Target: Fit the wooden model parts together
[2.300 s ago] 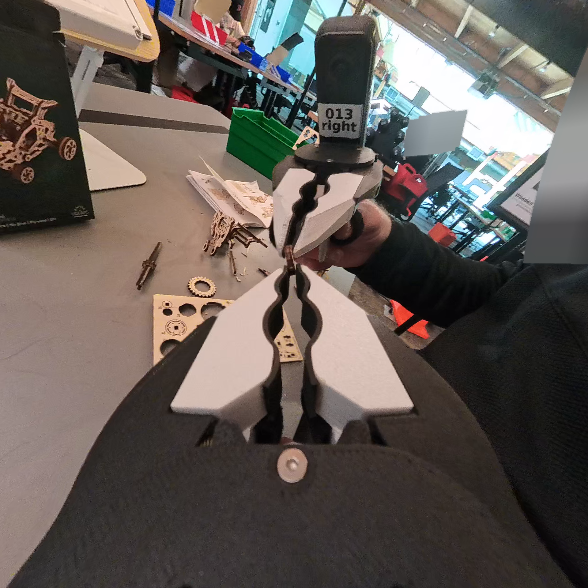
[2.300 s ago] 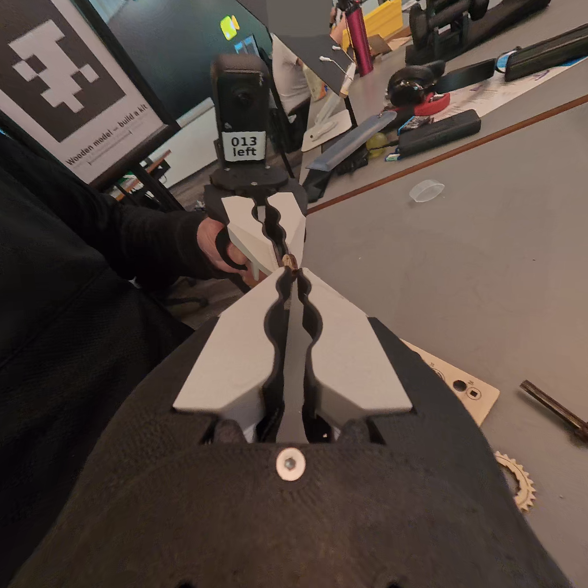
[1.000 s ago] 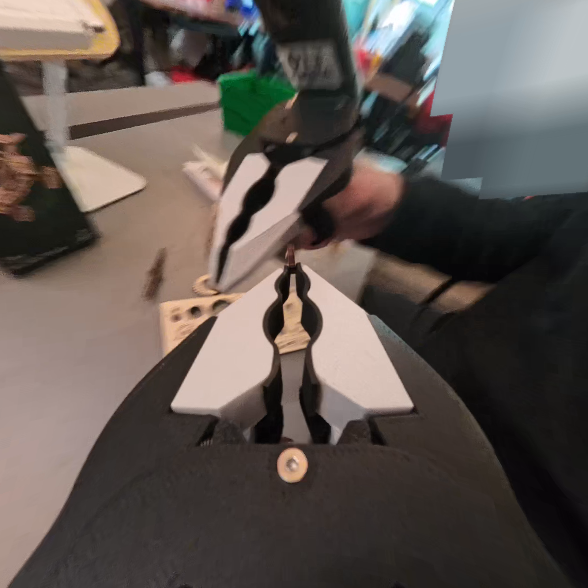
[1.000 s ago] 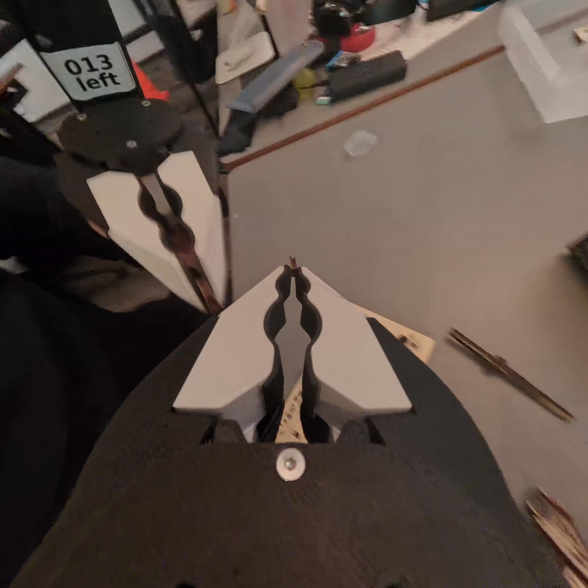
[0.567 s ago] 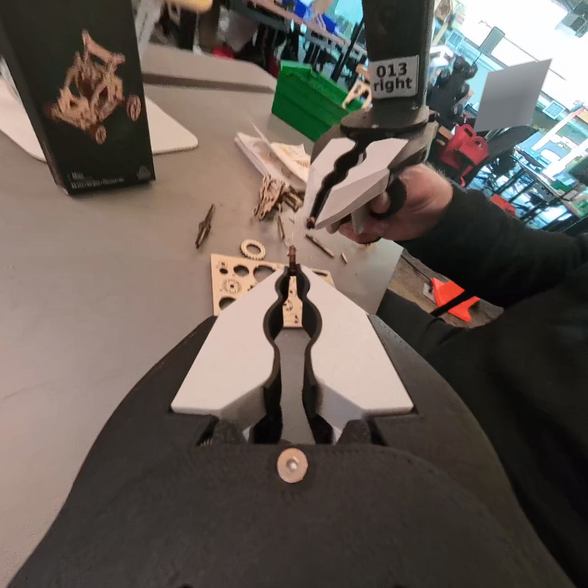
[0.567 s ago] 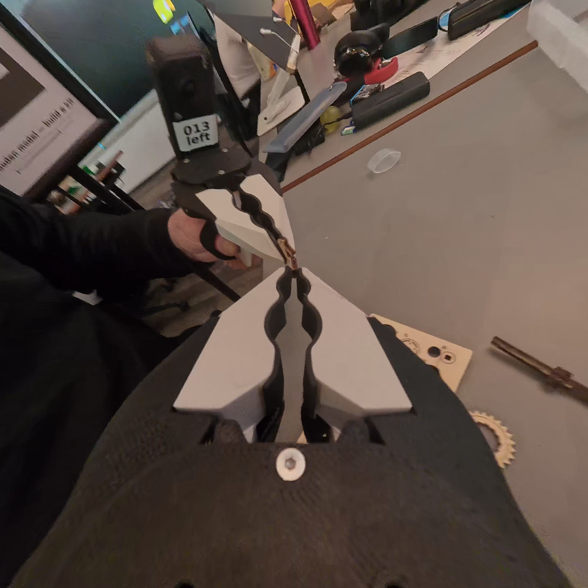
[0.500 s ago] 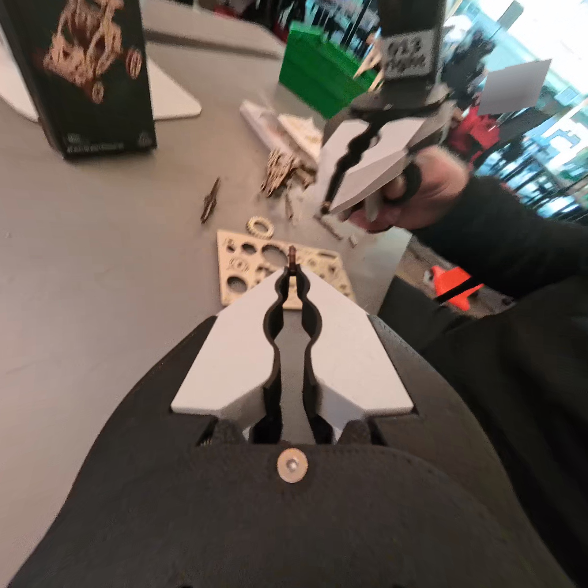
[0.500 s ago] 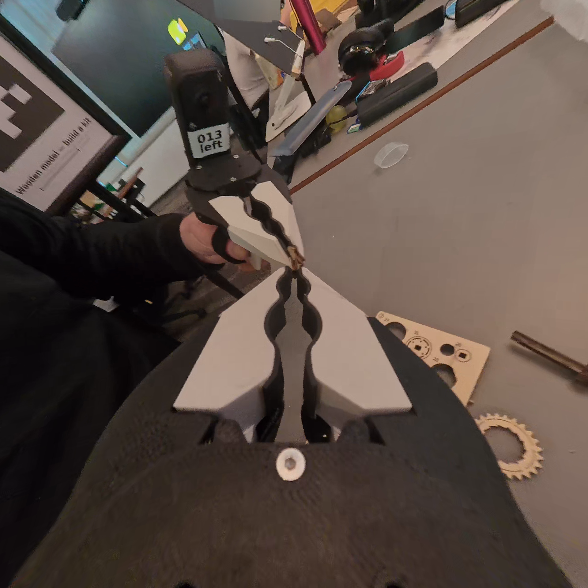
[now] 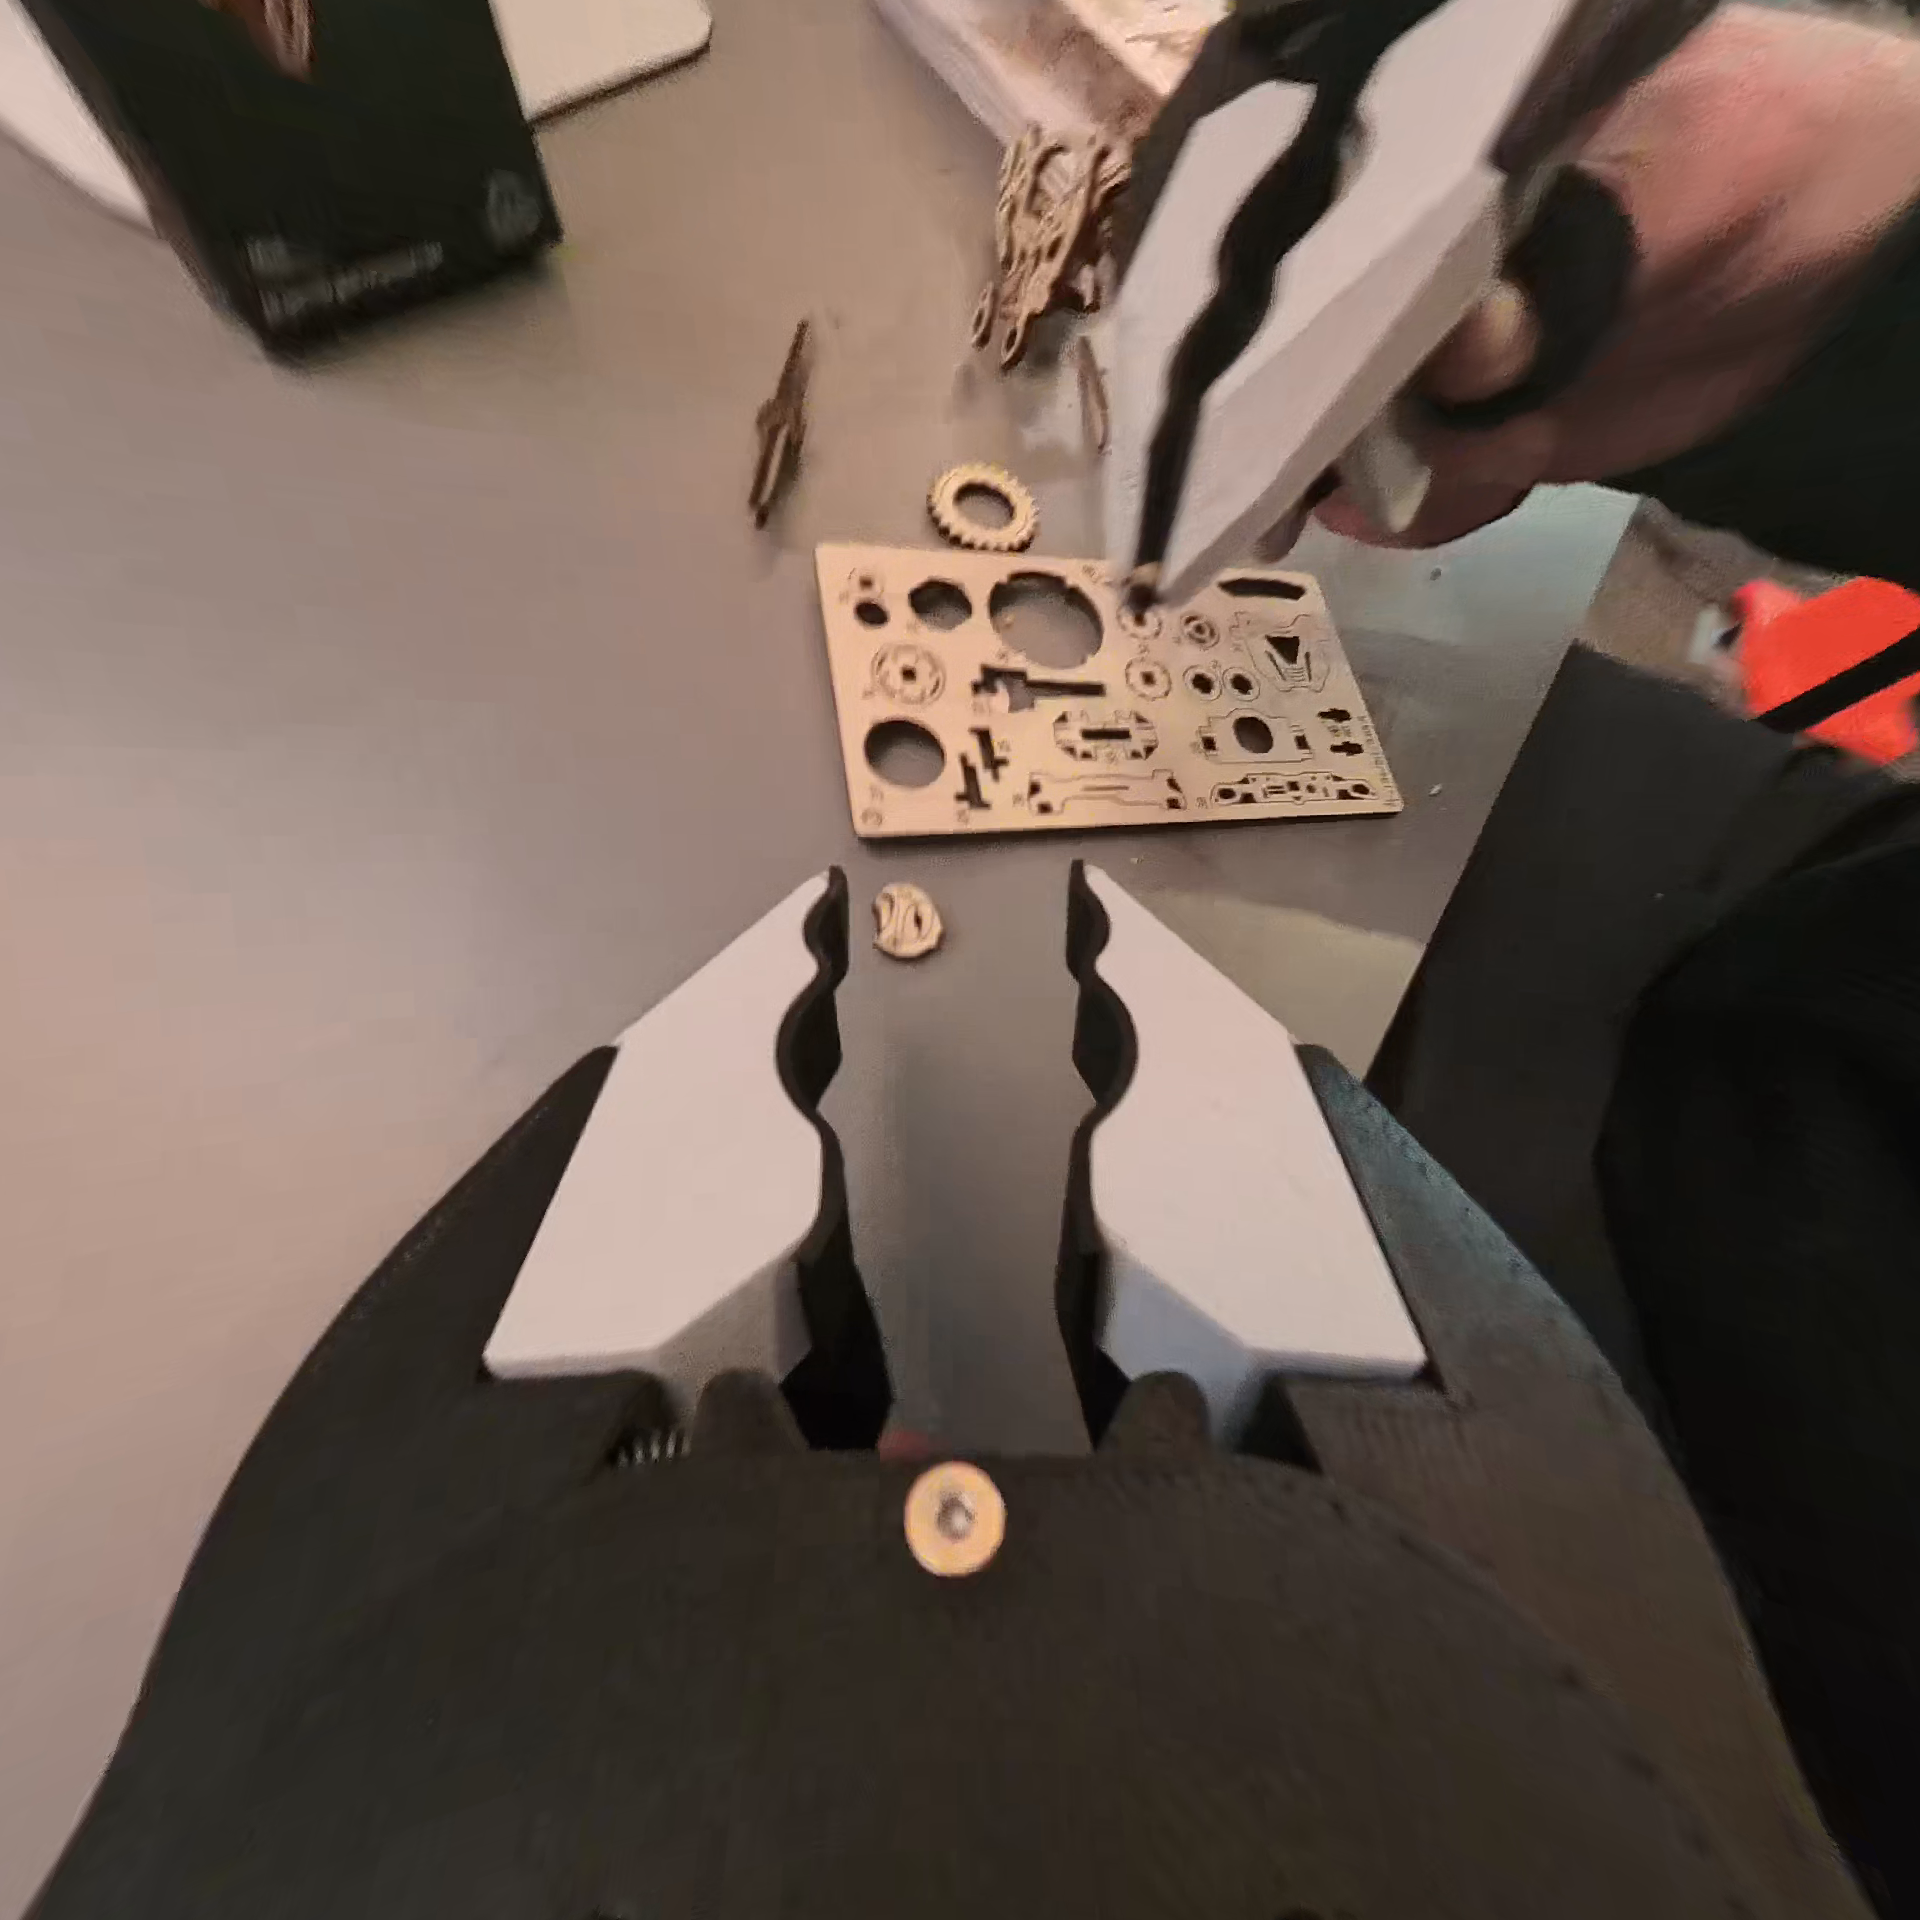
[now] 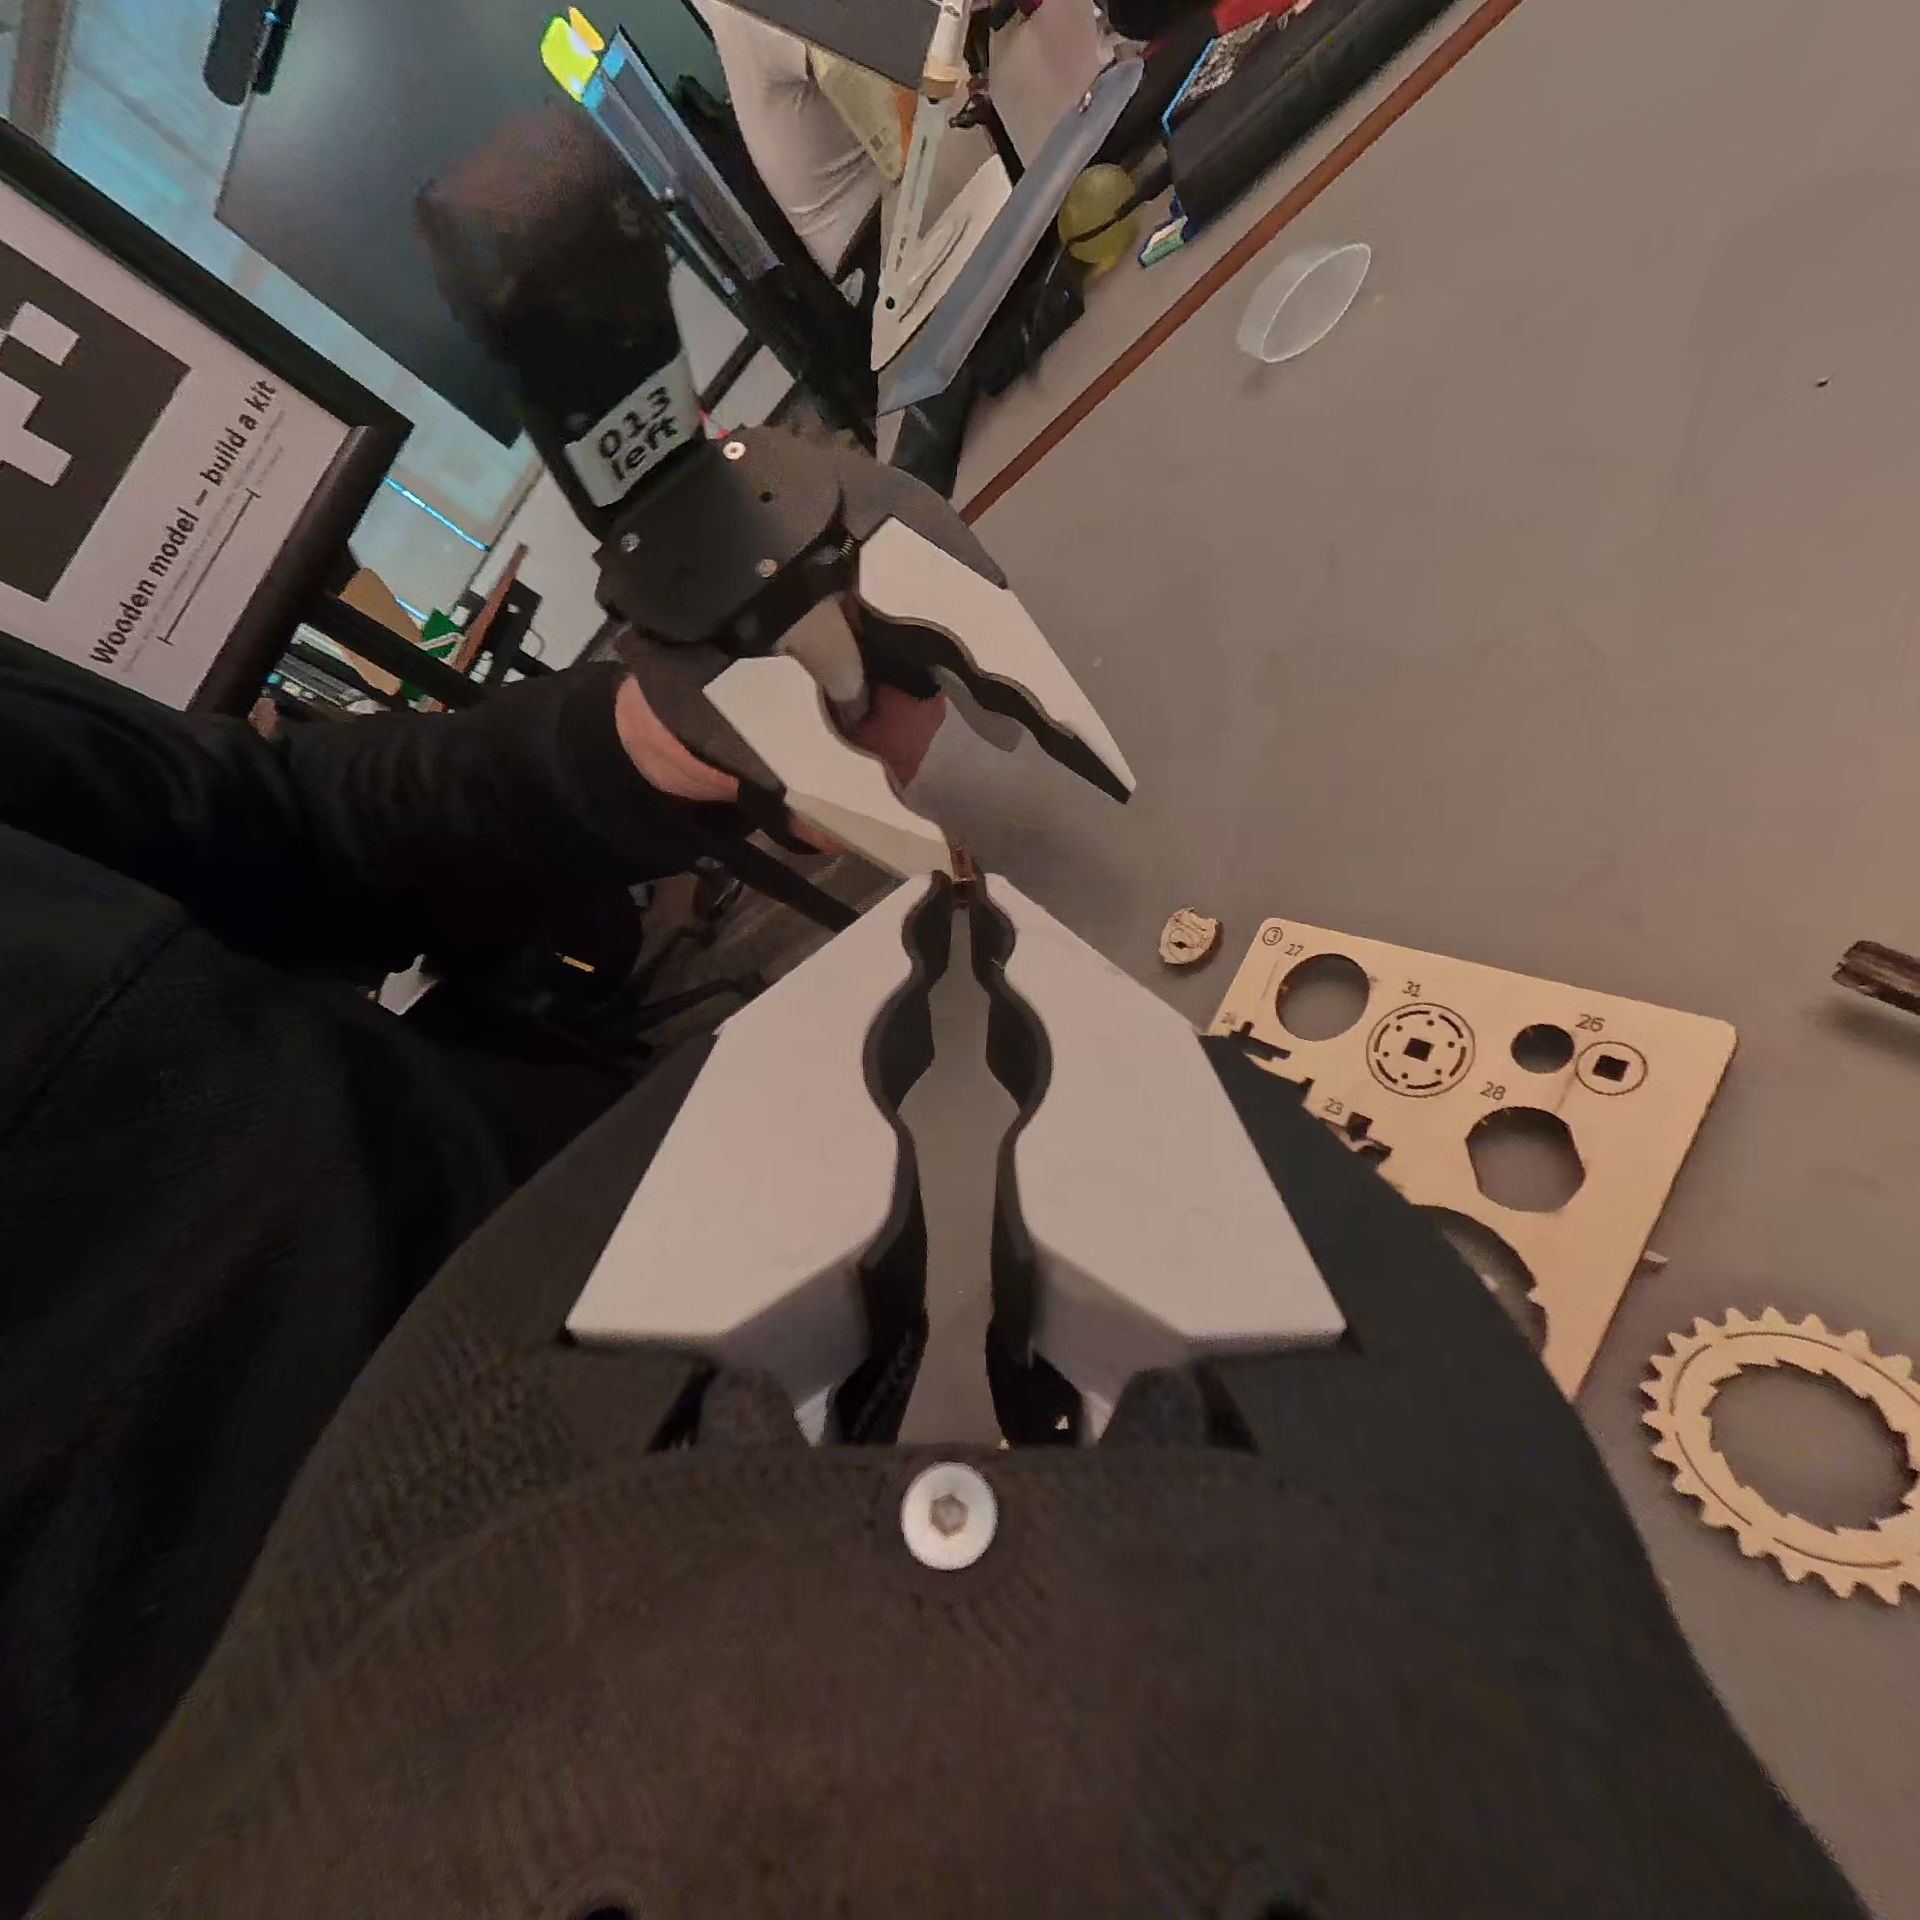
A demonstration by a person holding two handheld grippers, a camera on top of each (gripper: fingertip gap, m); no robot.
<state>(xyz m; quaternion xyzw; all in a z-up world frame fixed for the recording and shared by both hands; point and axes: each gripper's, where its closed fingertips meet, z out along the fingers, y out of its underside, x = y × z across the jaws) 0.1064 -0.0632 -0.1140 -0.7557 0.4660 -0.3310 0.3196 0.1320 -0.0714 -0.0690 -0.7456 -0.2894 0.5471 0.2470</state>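
Wooden and very small, a dark peg sits pinched at the very tips of the right gripper, whose fingers are pressed together on it with only a sliver showing. In the left wrist view that gripper's tips hang just over the far edge of the plywood parts sheet, beside one of its round cut-outs. Just off the near edge of the sheet lies a loose little disc, flat on the grey table. The left gripper hovers above it with fingers spread wide and nothing between them; the disc lies close to its left fingertip.

Beyond the far edge of the sheet lie a toothed gear ring, a dark shaft and a heap of wooden pieces.

The chief risk, as I judge it, is the peg: held by so little, it could twist or spring out if pushed against the sheet off-axis. The disc is thin and flat, so closing on it from above may only skid it along the table. The unrestrained sheet may also shift under any downward press.
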